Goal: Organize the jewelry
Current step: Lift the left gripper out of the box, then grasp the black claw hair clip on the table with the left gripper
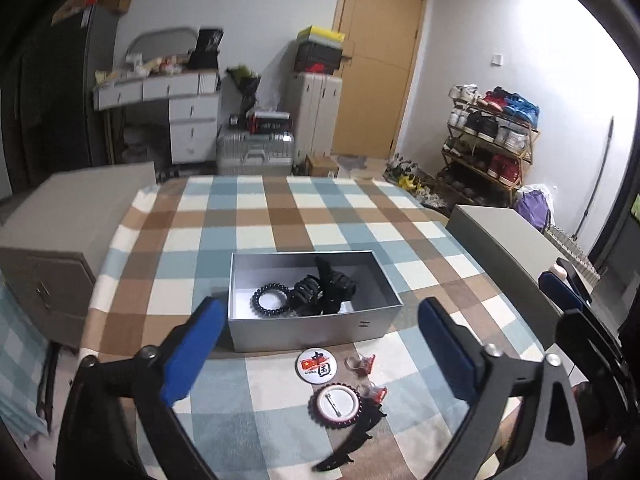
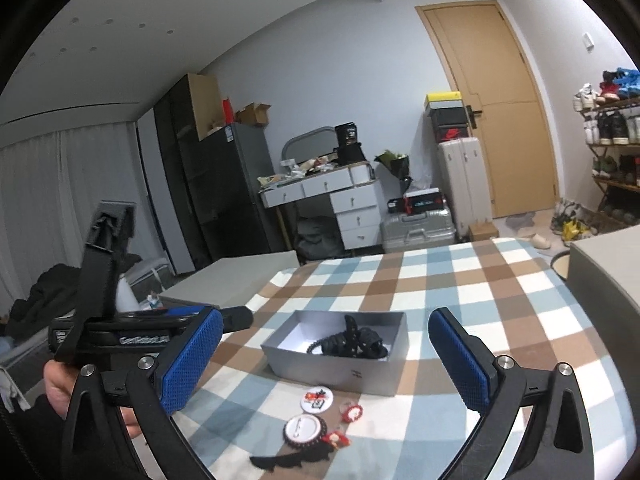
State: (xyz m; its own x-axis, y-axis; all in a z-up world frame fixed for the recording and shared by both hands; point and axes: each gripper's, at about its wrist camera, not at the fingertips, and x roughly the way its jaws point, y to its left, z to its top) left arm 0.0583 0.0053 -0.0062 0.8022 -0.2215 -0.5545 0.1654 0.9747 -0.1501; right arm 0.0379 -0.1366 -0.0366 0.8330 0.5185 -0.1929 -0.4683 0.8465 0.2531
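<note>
Both the left tool [image 1: 320, 344] and right tool [image 2: 326, 360] gape wide and empty above the checked-cloth bench [image 1: 280, 216], the grey rectangular cardboard box [image 1: 312, 330] holding black hair clips [image 1: 324, 290] lying just ahead between their blue pads.

Left gripper [image 1: 320, 344]: jaws spread wide, nothing between the blue pads, pointing downward. Right gripper [image 2: 326, 360]: jaws equally wide, empty, nearly level. A bare hand [image 2: 60, 392] grips the left gripper's handle.

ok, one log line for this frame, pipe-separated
left gripper open, empty | right gripper open, empty | box holds hair clips | badges outside
</note>
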